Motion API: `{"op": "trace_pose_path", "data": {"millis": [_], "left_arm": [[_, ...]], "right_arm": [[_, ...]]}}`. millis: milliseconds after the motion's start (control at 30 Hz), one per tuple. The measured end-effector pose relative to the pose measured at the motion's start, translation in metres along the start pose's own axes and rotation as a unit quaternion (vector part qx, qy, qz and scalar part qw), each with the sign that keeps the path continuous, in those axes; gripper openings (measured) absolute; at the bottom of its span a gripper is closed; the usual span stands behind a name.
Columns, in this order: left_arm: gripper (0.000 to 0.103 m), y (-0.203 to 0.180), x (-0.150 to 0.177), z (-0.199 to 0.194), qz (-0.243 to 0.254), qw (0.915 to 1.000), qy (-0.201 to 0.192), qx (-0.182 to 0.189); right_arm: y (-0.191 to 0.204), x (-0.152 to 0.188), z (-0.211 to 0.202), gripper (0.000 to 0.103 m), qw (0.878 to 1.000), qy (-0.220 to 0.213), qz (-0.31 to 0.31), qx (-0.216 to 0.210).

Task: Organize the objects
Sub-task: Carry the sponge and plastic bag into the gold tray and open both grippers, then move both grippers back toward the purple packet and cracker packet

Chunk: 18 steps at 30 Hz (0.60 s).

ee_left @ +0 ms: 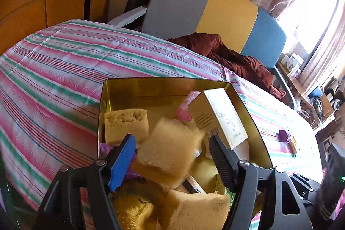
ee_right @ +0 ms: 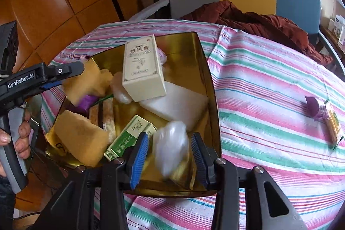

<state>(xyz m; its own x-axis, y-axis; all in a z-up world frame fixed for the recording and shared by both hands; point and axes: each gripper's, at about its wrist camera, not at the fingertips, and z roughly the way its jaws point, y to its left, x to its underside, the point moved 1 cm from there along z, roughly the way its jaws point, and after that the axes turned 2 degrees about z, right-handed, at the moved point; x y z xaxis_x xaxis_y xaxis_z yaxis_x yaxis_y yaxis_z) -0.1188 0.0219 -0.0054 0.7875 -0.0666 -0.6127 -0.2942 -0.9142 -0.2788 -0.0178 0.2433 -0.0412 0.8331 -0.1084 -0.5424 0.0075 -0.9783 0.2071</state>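
Step in hand, as judged: dropping items into the gold tin (ee_right: 207, 79), centre frame on the striped desk (ee_right: 269, 70). Left tool (ee_left: 172, 143) is standing wide around a blurred yellow sponge (ee_left: 170, 148); right tool (ee_right: 170, 152) is standing wide around a blurred plastic-wrapped bundle (ee_right: 170, 148). Contact is uncertain. Next: retreating above the rim, then heading right, where open cloth is lying around the purple item (ee_right: 312, 107).

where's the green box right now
In the right wrist view the green box lies inside the gold tin, low left, between the yellow sponge and the right gripper.
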Motion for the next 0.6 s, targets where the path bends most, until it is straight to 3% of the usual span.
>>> {"op": "trace_pose_path", "data": {"millis": [167, 300, 500, 600], "left_arm": [[0.081, 0.003, 0.008, -0.006, -0.003, 0.9999, -0.006, -0.009], [0.083, 0.006, 0.017, -0.016, -0.007, 0.9995, -0.017, -0.024], [0.083, 0.006, 0.031, -0.033, 0.012, 0.9967, -0.044, -0.067], [0.087, 0.001, 0.036, -0.041, 0.027, 0.9939, -0.060, -0.088]], "right_arm": [[-0.001, 0.003, -0.001, 0.053, 1.000, -0.002, 0.008, 0.005], [0.002, 0.006, -0.003, 0.071, 1.000, -0.006, 0.004, 0.014], [0.016, 0.007, -0.010, 0.083, 0.998, -0.028, -0.030, 0.045], [0.024, 0.008, -0.020, 0.083, 0.994, -0.060, -0.055, 0.074]]}}
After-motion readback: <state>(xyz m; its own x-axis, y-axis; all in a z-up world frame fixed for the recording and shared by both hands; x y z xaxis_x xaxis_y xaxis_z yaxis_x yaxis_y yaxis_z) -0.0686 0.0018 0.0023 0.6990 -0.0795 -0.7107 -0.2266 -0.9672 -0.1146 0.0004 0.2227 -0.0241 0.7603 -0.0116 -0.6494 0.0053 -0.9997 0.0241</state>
